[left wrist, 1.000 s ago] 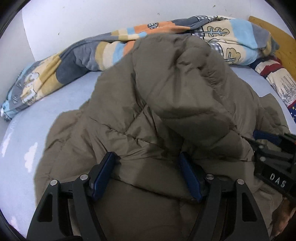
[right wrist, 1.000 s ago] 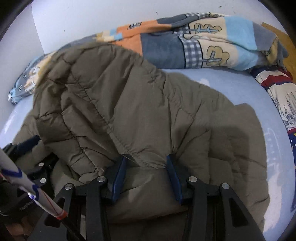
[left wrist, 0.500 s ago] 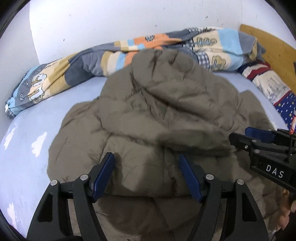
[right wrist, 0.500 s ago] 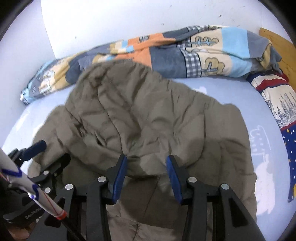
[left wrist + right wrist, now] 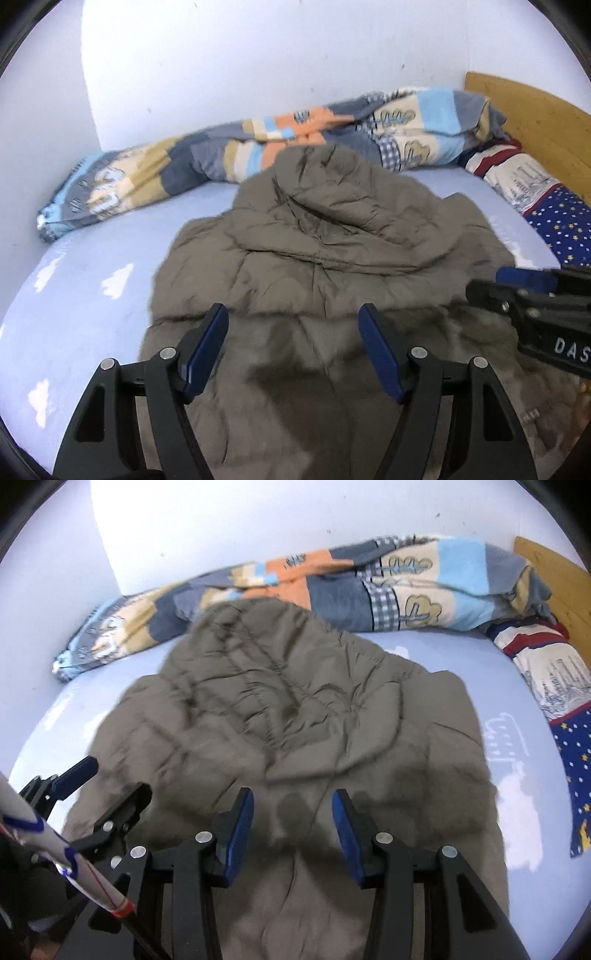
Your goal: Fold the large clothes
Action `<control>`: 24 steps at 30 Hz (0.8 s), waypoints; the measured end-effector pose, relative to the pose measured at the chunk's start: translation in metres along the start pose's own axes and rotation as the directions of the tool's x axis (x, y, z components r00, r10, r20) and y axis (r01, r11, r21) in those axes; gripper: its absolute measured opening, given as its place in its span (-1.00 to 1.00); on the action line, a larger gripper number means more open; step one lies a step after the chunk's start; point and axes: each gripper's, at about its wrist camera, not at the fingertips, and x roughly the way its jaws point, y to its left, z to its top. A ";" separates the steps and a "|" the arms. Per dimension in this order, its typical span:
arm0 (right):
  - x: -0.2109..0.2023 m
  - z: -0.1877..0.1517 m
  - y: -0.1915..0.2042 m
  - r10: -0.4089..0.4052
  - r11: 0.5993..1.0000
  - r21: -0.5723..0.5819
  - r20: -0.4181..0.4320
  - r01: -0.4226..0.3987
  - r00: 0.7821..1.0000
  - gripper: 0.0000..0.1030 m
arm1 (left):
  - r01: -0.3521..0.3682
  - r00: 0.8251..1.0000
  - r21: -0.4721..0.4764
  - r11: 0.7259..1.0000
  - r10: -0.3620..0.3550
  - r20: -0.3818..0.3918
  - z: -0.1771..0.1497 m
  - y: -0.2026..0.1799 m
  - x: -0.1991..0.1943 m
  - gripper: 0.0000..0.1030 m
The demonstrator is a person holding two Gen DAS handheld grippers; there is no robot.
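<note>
Risk: puffy olive jacket, lying part-folded mid-bed, may spring open, since slick quilted fill resists creasing; the loose top layer could also slide off w/ nothing pinning it. Left gripper and right gripper hover above it, fingers spread, holding nothing. Fabric is matte, stitched in rumpled channels; the hood end is bulky.

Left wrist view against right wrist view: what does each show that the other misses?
Only the left wrist view shows the right tongs from the side, with "DAS" lettering. Only the right wrist view shows the left tongs from the side and a white rod with blue and red marks. Both show the olive padded jacket lying on the pale blue sheet, and the patchwork quilt.
</note>
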 end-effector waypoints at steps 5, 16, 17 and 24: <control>-0.058 -0.045 0.017 0.027 1.000 0.013 0.037 -0.028 0.999 -0.06 | -0.089 0.993 0.010 0.996 0.088 0.074 -0.030 0.001 -0.065 0.40; -0.134 -0.138 0.068 0.048 0.999 -0.025 0.086 -0.046 0.995 -0.06 | -0.322 0.930 -0.012 0.947 0.319 0.181 -0.080 0.019 -0.169 0.40; -0.140 -0.144 0.073 0.053 0.998 -0.029 0.090 -0.051 0.994 -0.06 | -0.342 0.922 -0.013 0.940 0.338 0.190 -0.082 0.020 -0.177 0.40; -0.179 -0.169 0.108 0.093 0.993 -0.091 0.130 -0.081 0.987 -0.05 | -0.375 0.896 -0.030 0.927 0.370 0.245 -0.087 0.026 -0.223 0.41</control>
